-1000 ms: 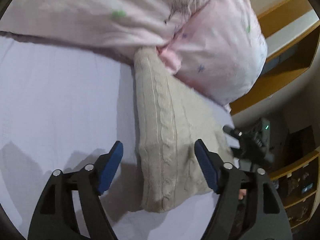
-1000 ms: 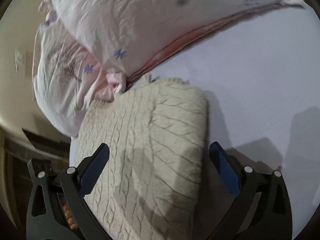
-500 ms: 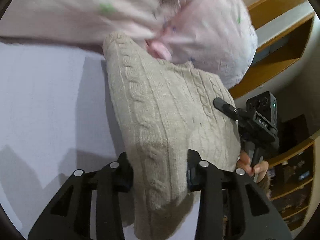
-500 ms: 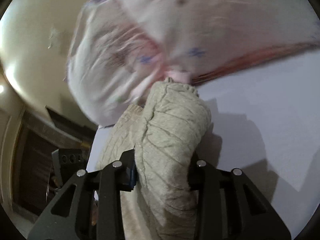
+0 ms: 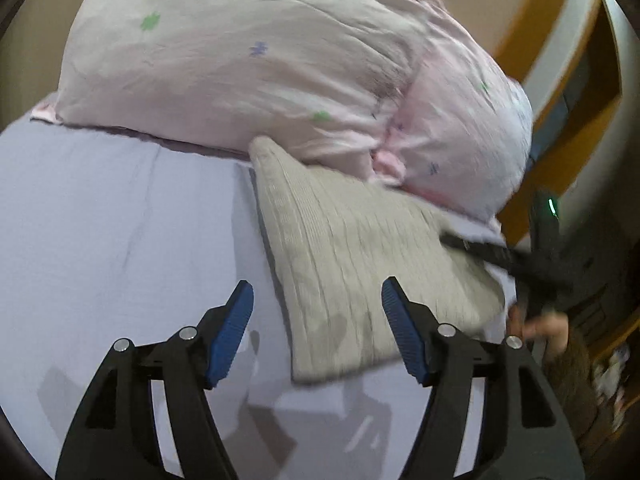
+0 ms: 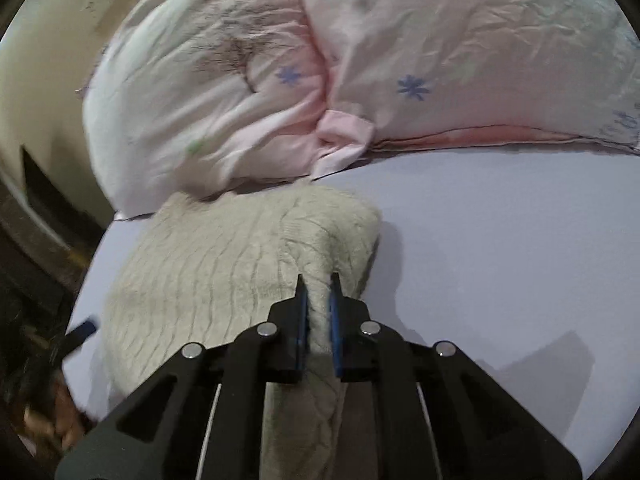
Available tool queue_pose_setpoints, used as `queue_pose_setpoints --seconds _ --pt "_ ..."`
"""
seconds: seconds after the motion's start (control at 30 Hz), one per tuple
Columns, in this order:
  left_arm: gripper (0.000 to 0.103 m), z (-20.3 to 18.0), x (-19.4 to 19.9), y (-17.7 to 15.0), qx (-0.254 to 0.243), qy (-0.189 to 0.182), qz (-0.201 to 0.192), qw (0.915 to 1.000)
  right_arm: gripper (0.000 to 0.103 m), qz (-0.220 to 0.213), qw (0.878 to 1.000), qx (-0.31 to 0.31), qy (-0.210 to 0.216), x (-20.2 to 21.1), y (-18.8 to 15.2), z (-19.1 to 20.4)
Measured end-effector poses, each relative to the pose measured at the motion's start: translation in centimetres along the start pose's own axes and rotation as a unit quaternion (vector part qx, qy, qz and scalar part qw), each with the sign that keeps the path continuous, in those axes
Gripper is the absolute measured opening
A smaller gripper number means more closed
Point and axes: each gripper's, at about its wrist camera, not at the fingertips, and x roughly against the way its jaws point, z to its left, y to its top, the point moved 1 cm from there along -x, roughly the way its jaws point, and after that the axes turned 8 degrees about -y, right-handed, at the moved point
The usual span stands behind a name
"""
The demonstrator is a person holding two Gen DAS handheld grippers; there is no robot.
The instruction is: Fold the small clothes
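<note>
A beige cable-knit sweater (image 5: 360, 264) lies folded on the lilac bed sheet (image 5: 120, 240), its far end against the pink pillows. My left gripper (image 5: 318, 332) is open and empty, just above the sweater's near left corner, apart from it. My right gripper (image 6: 318, 312) is shut on a pinched ridge of the sweater (image 6: 224, 272) near its right edge. In the left wrist view the right gripper's black body (image 5: 520, 260) shows blurred at the sweater's right side.
Two pink pillows with small star prints (image 5: 280, 64) (image 6: 360, 60) lie at the head of the bed behind the sweater. Orange wooden shelving (image 5: 580, 80) stands off the bed's right side. The bed's edge (image 6: 92, 264) runs close to the sweater's left side.
My left gripper has let go of the sweater and opened wide. The sweater has dropped flat onto the sheet. My right gripper has closed further on its fold.
</note>
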Motion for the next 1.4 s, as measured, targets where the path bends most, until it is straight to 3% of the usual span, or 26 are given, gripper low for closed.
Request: queue_pose_setpoints --seconds 0.03,0.07,0.1,0.17,0.27,0.37,0.47,0.53,0.8,0.9,1.4 --pt "0.072 -0.8 0.5 -1.0 -0.018 0.013 0.004 0.9998 0.019 -0.007 1.000 0.001 -0.002 0.6 -0.3 -0.3" --pt "0.082 -1.3 1.1 -2.1 -0.030 0.027 0.006 0.9992 0.036 -0.019 1.000 0.008 -0.014 1.7 -0.7 -0.5" --pt "0.087 -1.7 1.2 -2.6 -0.038 0.042 0.007 0.9984 0.067 -0.028 0.999 0.013 -0.028 2.4 -1.1 -0.4" --pt "0.096 -2.4 1.4 -4.1 -0.055 0.083 0.011 0.9950 0.101 -0.065 0.996 0.019 -0.056 5.4 -2.9 -0.3" --pt "0.102 -3.0 0.1 -5.6 -0.066 0.133 0.038 0.9881 0.101 -0.114 0.990 0.019 -0.077 10.0 -6.7 -0.1" --pt "0.102 -3.0 -1.1 -6.4 -0.065 0.156 0.059 0.9838 0.101 -0.086 0.990 0.020 -0.114 10.9 -10.2 0.7" --pt "0.102 -2.7 -2.5 -6.8 -0.056 0.165 0.086 0.9810 0.101 -0.039 0.995 0.025 -0.093 8.6 -12.0 1.7" --pt "0.102 -2.6 -3.1 -6.9 -0.054 0.171 0.094 0.9794 0.101 -0.005 0.994 0.033 -0.105 7.0 -12.9 2.4" --pt "0.102 -2.2 -3.8 -7.2 -0.038 0.195 0.099 0.9750 0.101 0.021 0.980 0.088 -0.176 4.6 -14.2 5.1" --pt "0.102 -2.5 -4.1 -7.4 -0.051 0.208 0.107 0.9709 0.101 0.019 0.982 0.082 -0.171 4.7 -14.6 4.8" --pt "0.102 -2.4 -3.9 -7.3 -0.044 0.209 0.125 0.9689 0.101 0.036 0.980 0.076 -0.178 4.4 -14.6 5.1"
